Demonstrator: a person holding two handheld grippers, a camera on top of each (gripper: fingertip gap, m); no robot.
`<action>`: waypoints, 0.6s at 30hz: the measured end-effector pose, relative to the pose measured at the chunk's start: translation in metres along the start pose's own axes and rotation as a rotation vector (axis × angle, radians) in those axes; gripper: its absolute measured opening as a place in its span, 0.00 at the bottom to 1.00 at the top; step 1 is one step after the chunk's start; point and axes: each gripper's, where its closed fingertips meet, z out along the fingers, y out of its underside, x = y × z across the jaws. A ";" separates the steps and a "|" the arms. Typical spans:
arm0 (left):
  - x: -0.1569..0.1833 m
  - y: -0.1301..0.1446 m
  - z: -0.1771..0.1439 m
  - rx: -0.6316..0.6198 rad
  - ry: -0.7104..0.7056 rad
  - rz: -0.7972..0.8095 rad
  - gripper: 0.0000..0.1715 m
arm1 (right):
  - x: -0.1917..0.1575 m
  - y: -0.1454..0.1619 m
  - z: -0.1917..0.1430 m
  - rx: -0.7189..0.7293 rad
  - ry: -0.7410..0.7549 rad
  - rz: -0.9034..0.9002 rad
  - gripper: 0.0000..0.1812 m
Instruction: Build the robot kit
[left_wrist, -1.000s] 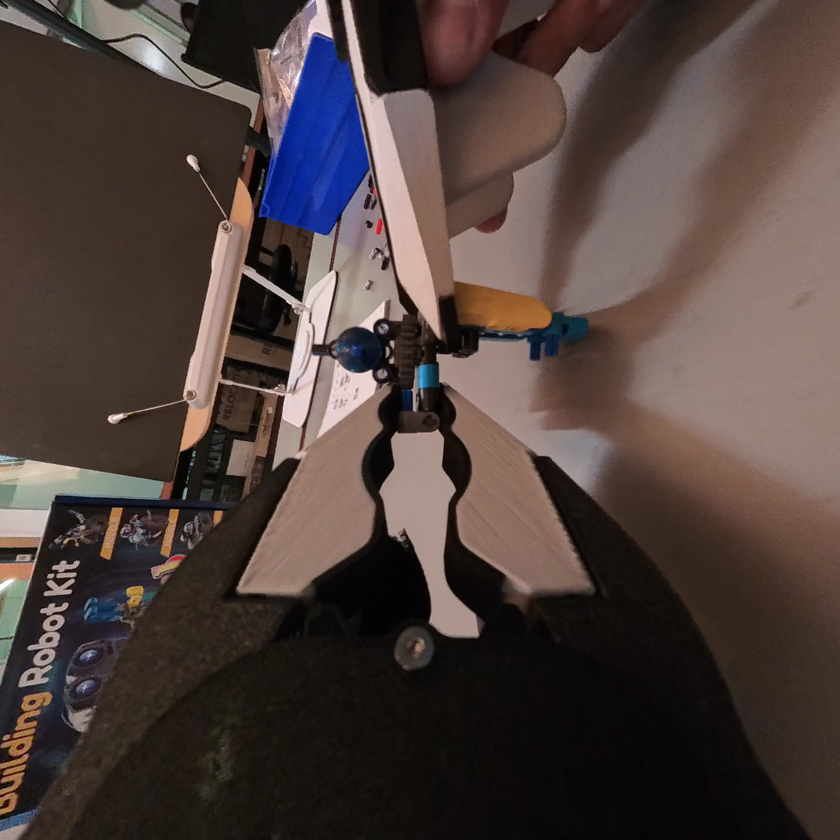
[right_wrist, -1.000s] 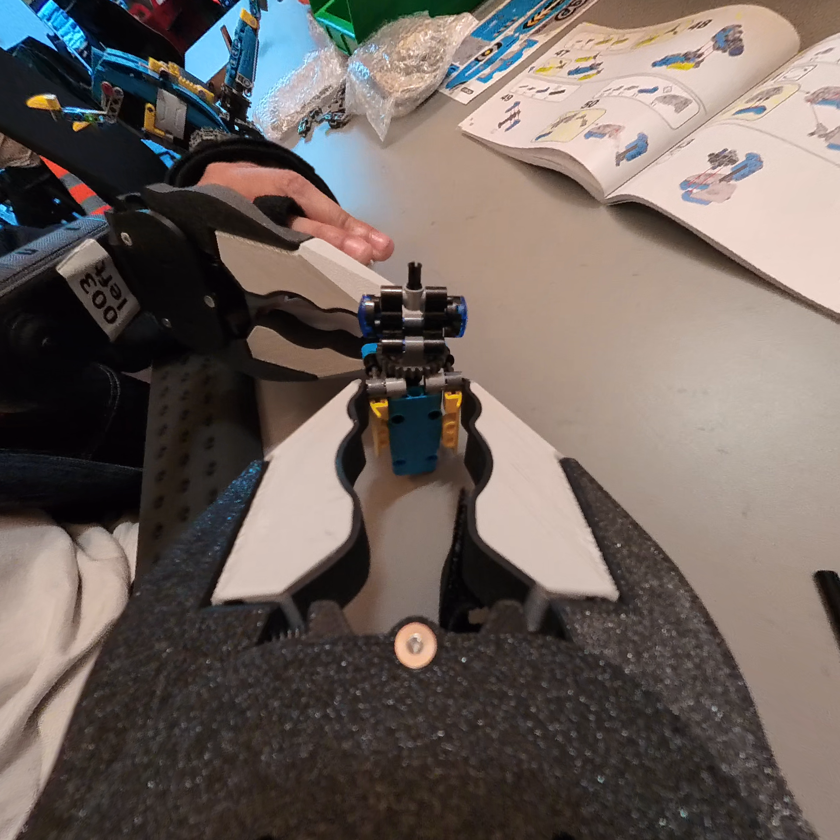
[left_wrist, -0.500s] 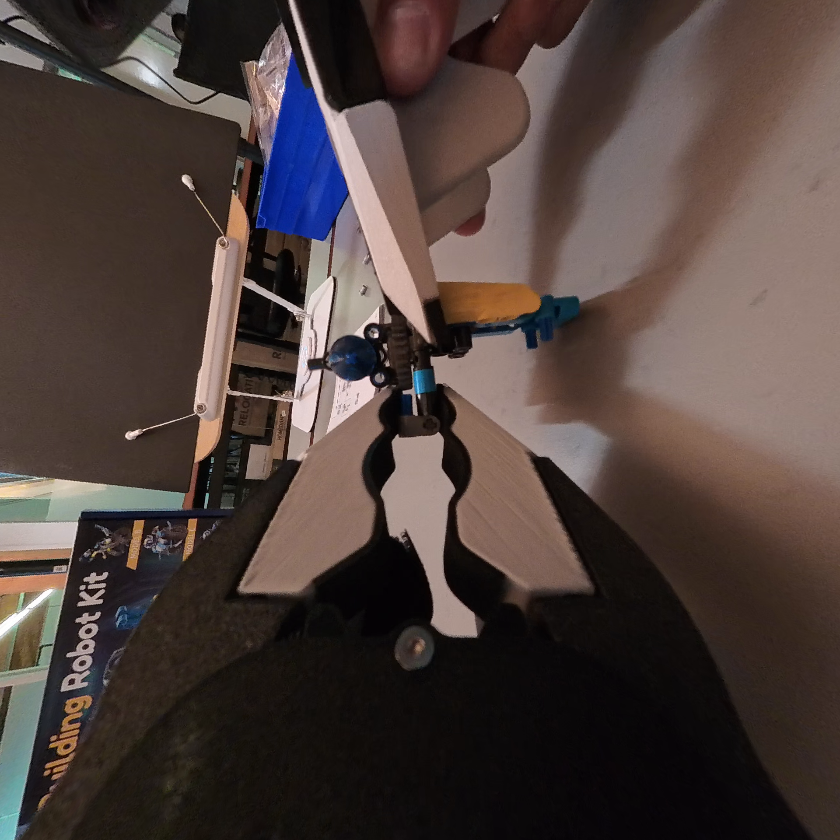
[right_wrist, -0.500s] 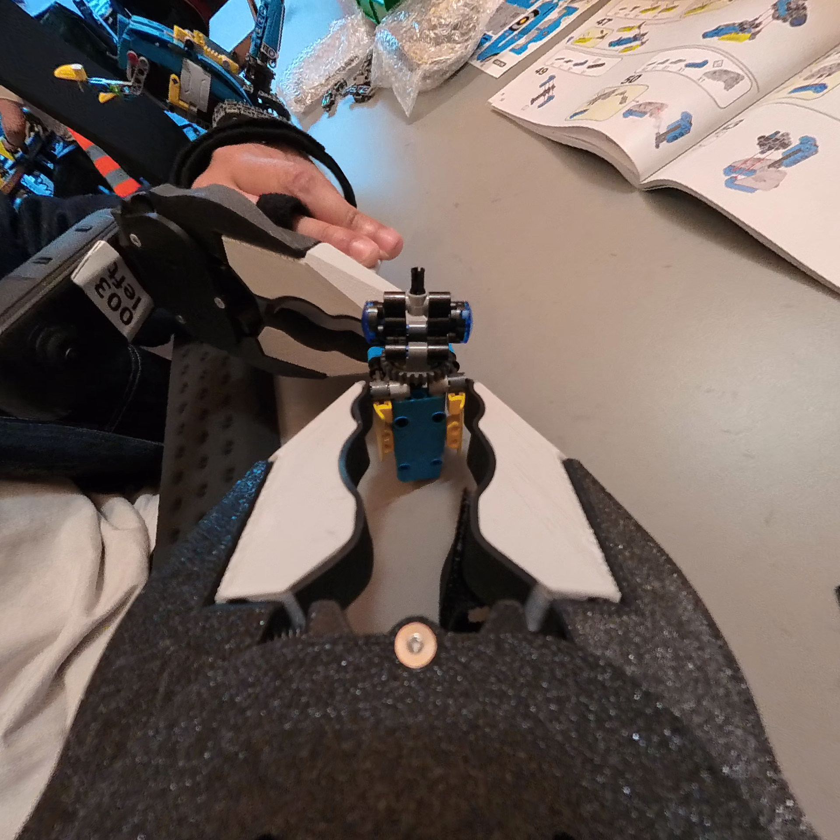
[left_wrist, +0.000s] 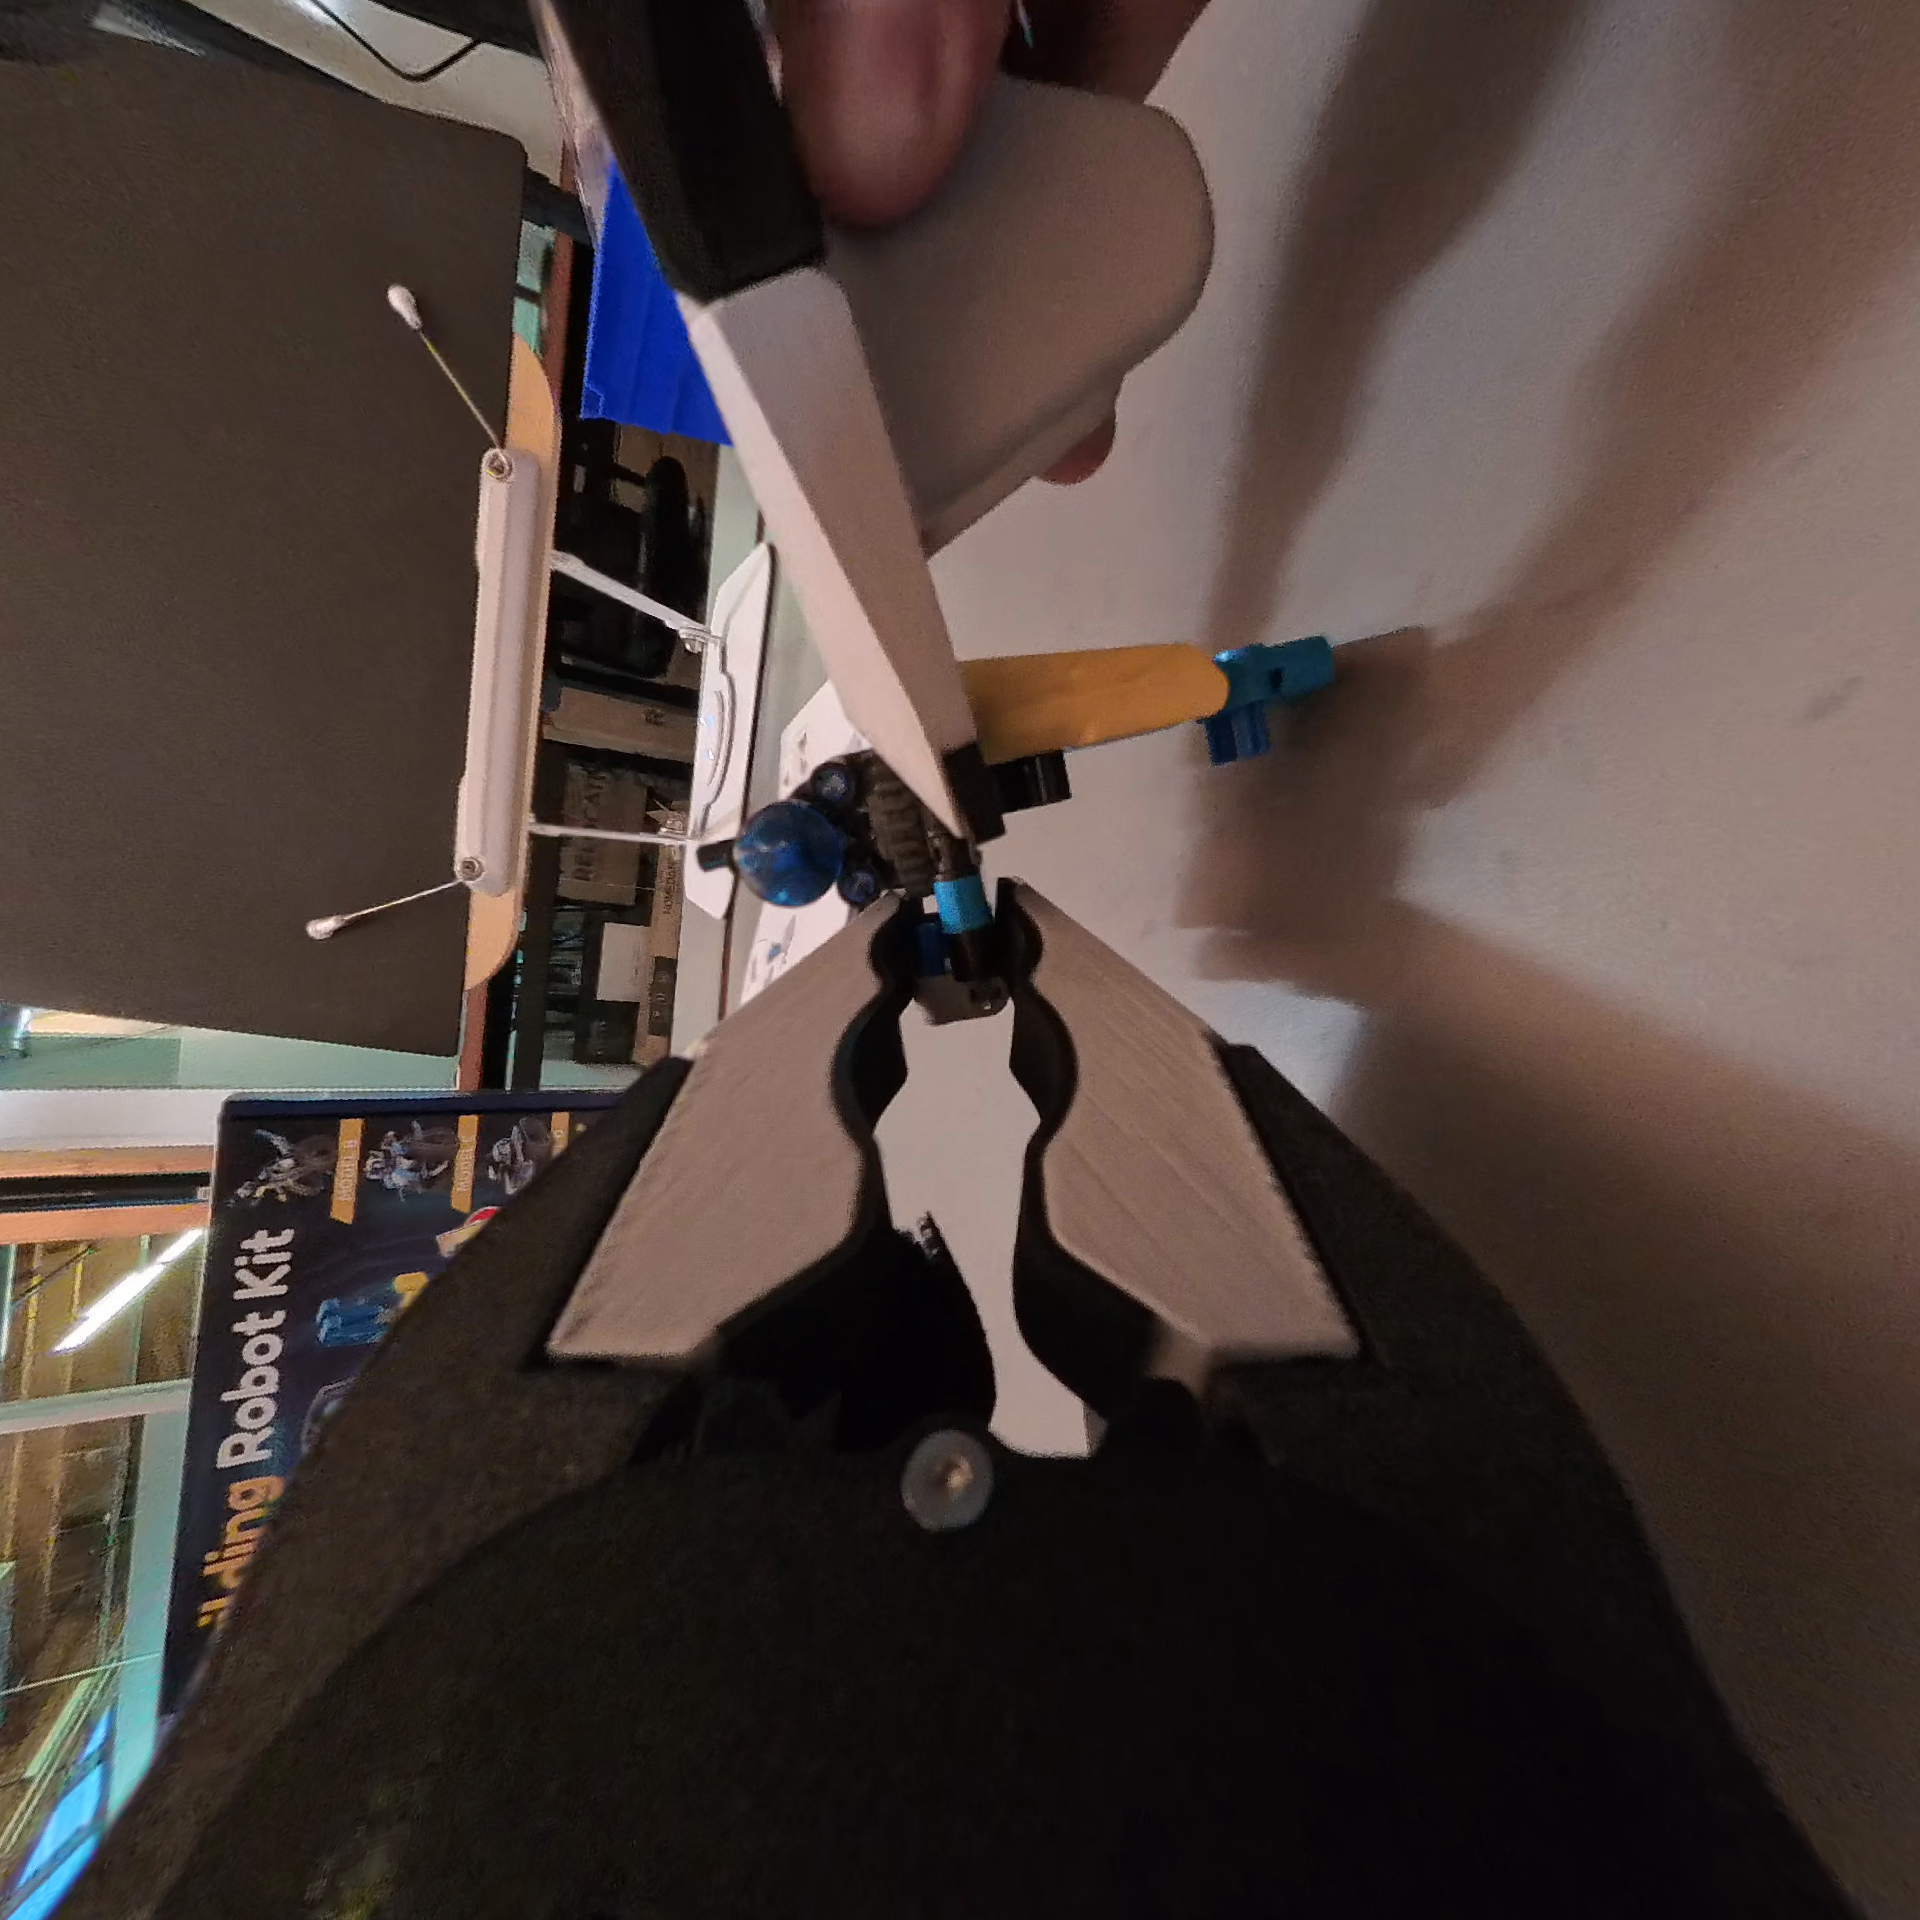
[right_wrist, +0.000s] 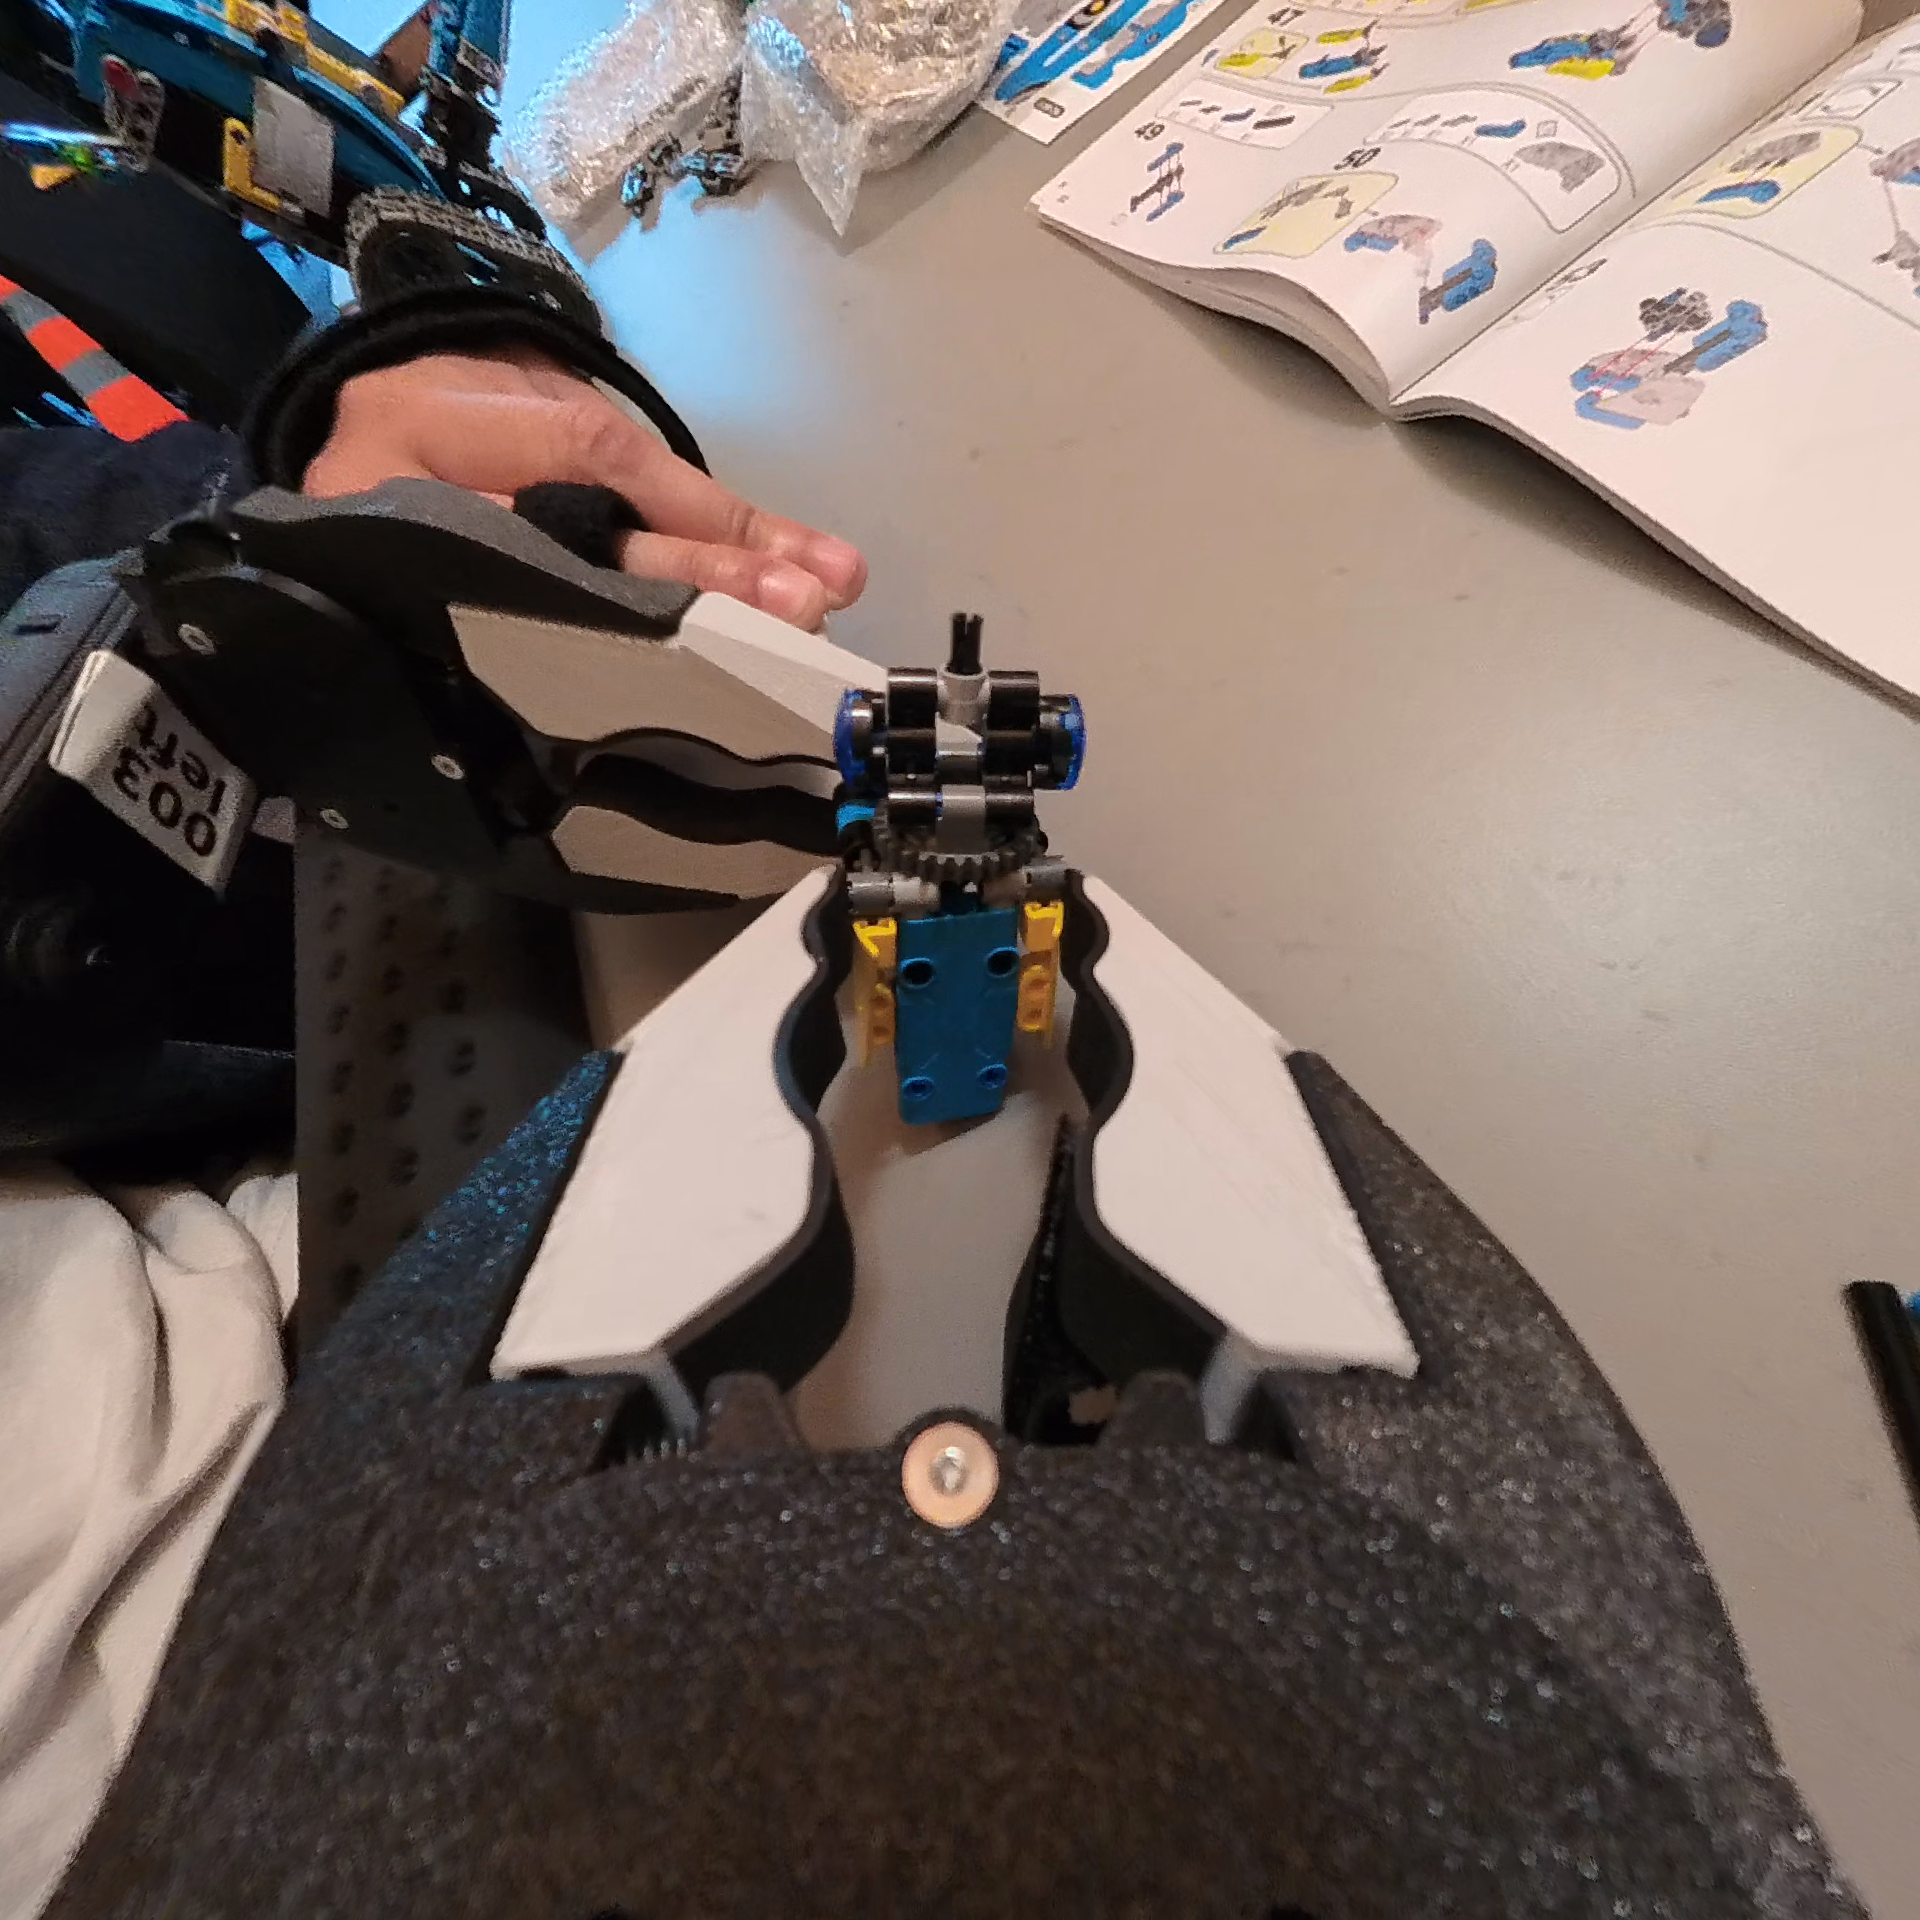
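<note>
Our right gripper (right_wrist: 951, 914) has its jaws closed on the blue-and-yellow plastic brick assembly (right_wrist: 956, 987), clamping its yellow side pieces so the black gear and blue-capped head stand clear above the grey table (right_wrist: 1351, 727). Our left gripper (left_wrist: 951, 935) comes in from the side, its jaws nearly closed and pinching the small blue sleeve on a black pin (left_wrist: 956, 899) at the assembly's neck. To do this well, we judge we should keep the right grip firm and steady and the left aligned with the pin.

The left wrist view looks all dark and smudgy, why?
Left wrist view: dim, brownish light, big soft shadows on the table, and motion smear along the edges of the left hand-held gripper. Right wrist view: brighter and sharper on the toy model, while the instruction booklet bends from the wide lens.
</note>
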 end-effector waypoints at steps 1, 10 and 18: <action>0.000 0.000 0.000 0.003 0.003 -0.007 0.06 | 0.000 0.000 0.000 -0.008 0.006 -0.002 0.22; 0.000 0.007 0.005 0.008 0.088 -0.198 0.07 | 0.009 -0.005 0.006 0.034 0.020 0.035 0.23; 0.006 0.006 0.008 0.022 0.198 -0.394 0.08 | 0.019 -0.014 -0.002 0.120 0.075 -0.007 0.32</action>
